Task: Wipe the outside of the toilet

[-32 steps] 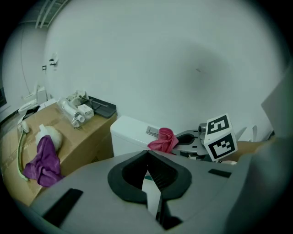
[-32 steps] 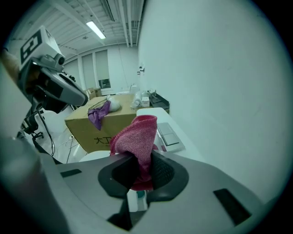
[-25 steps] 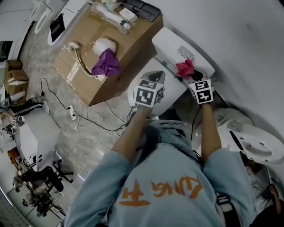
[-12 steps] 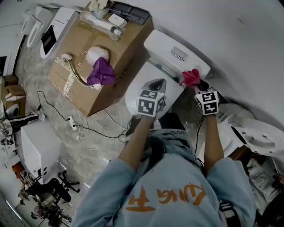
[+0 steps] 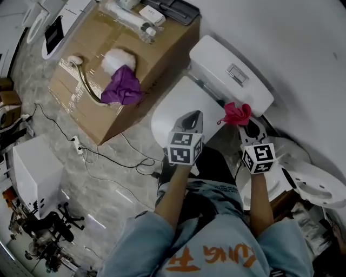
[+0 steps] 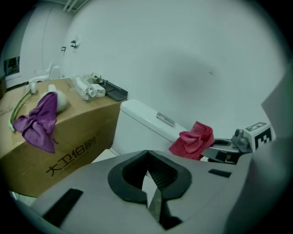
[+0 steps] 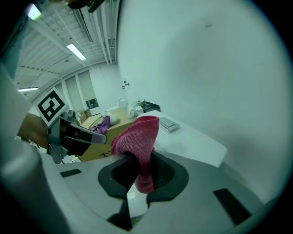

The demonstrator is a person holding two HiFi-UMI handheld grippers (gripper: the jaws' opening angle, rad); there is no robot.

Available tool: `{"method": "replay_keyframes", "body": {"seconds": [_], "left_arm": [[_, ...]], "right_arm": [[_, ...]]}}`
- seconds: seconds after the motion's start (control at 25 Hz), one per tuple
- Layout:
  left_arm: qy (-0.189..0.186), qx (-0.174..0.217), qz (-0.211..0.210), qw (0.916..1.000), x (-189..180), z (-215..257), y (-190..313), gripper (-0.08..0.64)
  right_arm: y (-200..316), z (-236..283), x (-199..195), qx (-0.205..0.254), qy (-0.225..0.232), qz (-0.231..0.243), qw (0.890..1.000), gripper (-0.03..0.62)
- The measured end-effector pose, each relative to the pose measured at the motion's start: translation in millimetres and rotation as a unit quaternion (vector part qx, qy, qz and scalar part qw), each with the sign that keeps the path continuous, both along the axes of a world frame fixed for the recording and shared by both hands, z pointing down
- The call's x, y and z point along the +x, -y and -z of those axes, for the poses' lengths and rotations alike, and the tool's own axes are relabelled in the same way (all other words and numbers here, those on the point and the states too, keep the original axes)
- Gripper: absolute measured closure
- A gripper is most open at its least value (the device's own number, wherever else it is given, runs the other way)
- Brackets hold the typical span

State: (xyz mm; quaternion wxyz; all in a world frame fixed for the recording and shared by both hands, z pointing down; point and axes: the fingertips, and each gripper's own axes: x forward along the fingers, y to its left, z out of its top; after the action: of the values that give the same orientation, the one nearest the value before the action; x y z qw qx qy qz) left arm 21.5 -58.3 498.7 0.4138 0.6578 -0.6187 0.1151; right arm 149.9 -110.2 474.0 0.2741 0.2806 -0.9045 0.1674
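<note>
A white toilet stands against the wall, with its tank [image 5: 230, 73] [image 6: 146, 123] [image 7: 192, 137] and its closed lid [image 5: 181, 105]. My right gripper [image 5: 244, 120] [image 7: 139, 176] is shut on a red cloth [image 5: 237, 113] [image 7: 137, 137] [image 6: 194, 139], held in the air just off the tank's right front corner. Over the lid's near edge, my left gripper [image 5: 189, 120] [image 6: 147, 176] is shut and holds nothing.
A cardboard box [image 5: 102, 70] [image 6: 68, 137] left of the toilet carries a purple cloth [image 5: 121, 86] [image 6: 39, 121], a white brush and a black tray [image 5: 175, 8]. Cables [image 5: 102, 151] trail on the floor. More white toilet parts [image 5: 319, 186] lie at the right.
Both grippers have drawn back toward the person. The red cloth has come off the tank top and now hangs in front of its right corner.
</note>
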Motion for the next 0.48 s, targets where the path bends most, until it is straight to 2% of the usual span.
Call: {"method": "replay_keyframes", "body": {"seconds": [0.12, 0.24, 0.36, 0.48], "left_arm": [[0.005, 0.005, 0.009, 0.9999, -18.0, -22.2, -5.6, 0.535], [0.009, 0.017, 0.021, 0.9996, -32.8, -41.9, -8.4, 0.535], [0.016, 0.033, 0.006, 0.9993, -36.2, -62.9, -7.8, 0.535], [0.026, 0.043, -0.009, 0.9987, -46.6, -80.9, -1.6, 0.535]], "right_arm": [[-13.4, -7.9, -37.8, 0.009, 0.015, 0.043, 0.999, 0.526], [-19.2, -23.8, -65.7, 0.003, 0.031, 0.059, 0.998, 0.526], [-24.4, -39.7, -91.4, -0.018, 0.054, 0.069, 0.996, 0.526], [-20.0, -54.8, -121.2, -0.012, 0.063, 0.077, 0.995, 0.526]]}}
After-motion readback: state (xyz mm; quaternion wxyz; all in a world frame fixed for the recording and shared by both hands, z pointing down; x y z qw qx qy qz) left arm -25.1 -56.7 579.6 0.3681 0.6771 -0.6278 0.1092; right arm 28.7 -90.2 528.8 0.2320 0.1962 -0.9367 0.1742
